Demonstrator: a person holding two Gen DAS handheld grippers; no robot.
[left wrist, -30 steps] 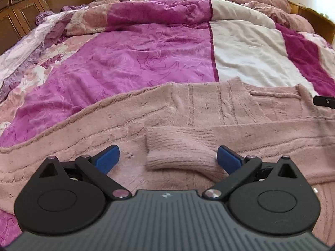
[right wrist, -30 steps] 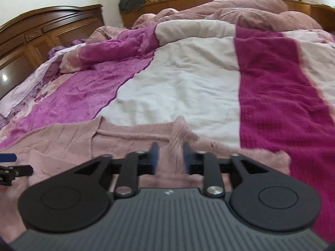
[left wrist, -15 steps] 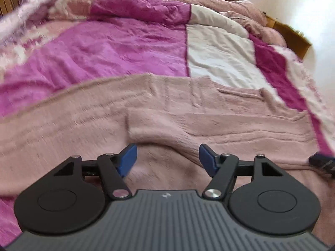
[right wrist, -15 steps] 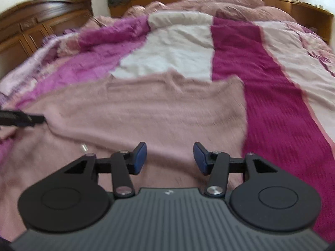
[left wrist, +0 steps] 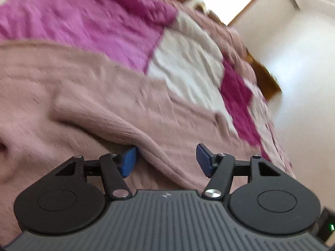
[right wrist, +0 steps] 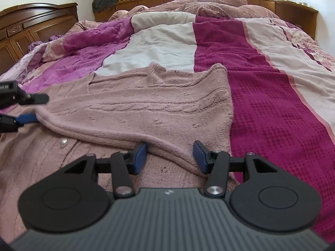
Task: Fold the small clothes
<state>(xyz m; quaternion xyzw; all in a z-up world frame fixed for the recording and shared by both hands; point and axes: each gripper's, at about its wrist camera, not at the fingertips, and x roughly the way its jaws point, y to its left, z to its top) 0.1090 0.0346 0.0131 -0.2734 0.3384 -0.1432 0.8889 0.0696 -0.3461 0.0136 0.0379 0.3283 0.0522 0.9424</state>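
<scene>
Left wrist view: blurred, tilted. Dusty-pink cable-knit cardigan (left wrist: 88, 87) spread across near part of the bed, over magenta, white and maroon patchwork quilt (left wrist: 188, 67). Left gripper (left wrist: 166, 160) wide open, nothing held; folded-over edge of the knit runs between the blue pads (left wrist: 128, 161), left pad tucked just under that fold. Whether pad touches fabric: can't tell, too blurred.

Right wrist view: sharp. Same cardigan w/ its right side flap laid over the front panel; pearl-like button (right wrist: 63, 142) showing on the lower layer near the bed's near edge. Collar toward the bed's middle, on the white stripe. Right gripper (right wrist: 170, 156) also wide open, empty, straddling the thick rolled edge of the folded flap. Left gripper's fingers visible at far left, at the same fold line.

Step in hand, by judgement: side/sleeve fold laid in, both tools lining up on the fold edge for a fresh pinch. Next move prob. calls for closing both on that edge evenly, then lifting together to carry the next fold w/o dragging the lower layer.
</scene>
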